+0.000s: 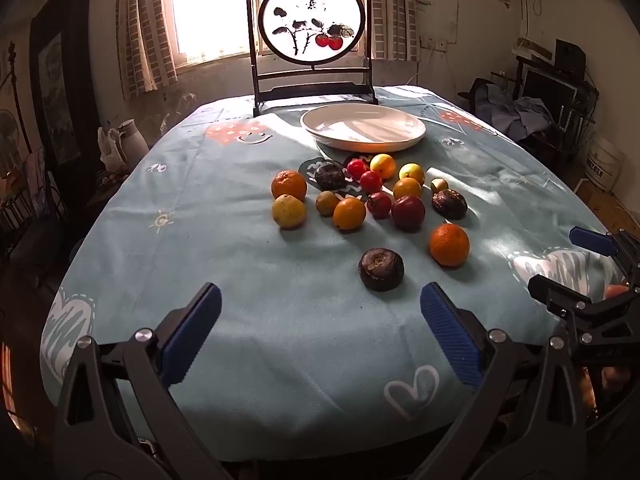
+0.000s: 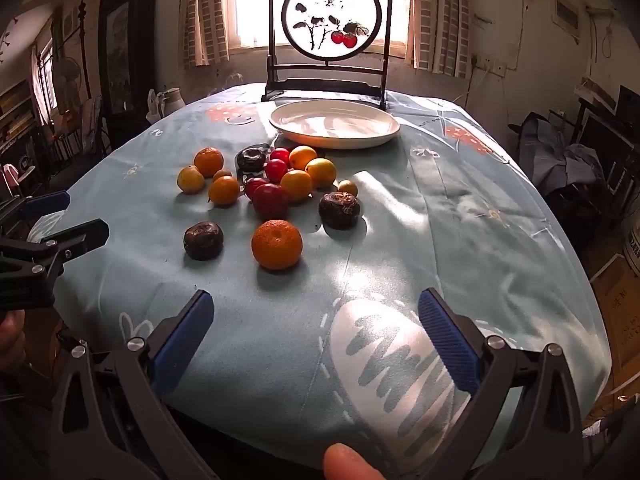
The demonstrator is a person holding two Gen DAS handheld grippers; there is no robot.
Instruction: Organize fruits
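Your bench (image 1: 248,280) carries a soft blue cloth (image 2: 420,216) that lies in ridges and folds, and that is your broadest risk: drag a finger along it and the whole cloth can shift, sending the round fruit rolling.

The white plate (image 1: 416,130) sits empty at the far side, just in front of the framed screen (image 1: 310,20). It looks like the place for the fruit, and every trip to it passes over the cluster; a low carry could knock other pieces, and an overshoot could bump the screen's stand.

The fruits (image 1: 372,196) lie in a loose group between you and the plate, several touching or nearly so in the middle. Reach in there first and the spread jaws will likely nudge neighbours aside. The nearer orange (image 2: 276,244) and the dark wrinkled fruit (image 1: 381,269) stand apart from the rest, so they are the safer first picks. Still, they are round: close off-centre and either may squirt out and roll toward the bench edge.

Your left hand-held gripper (image 1: 320,332) is spread wide and holds nothing, hovering over the near edge. Your right hand-held gripper (image 2: 316,332) is likewise spread and empty. They sit close side by side, so both reaching for the near fruit could collide.
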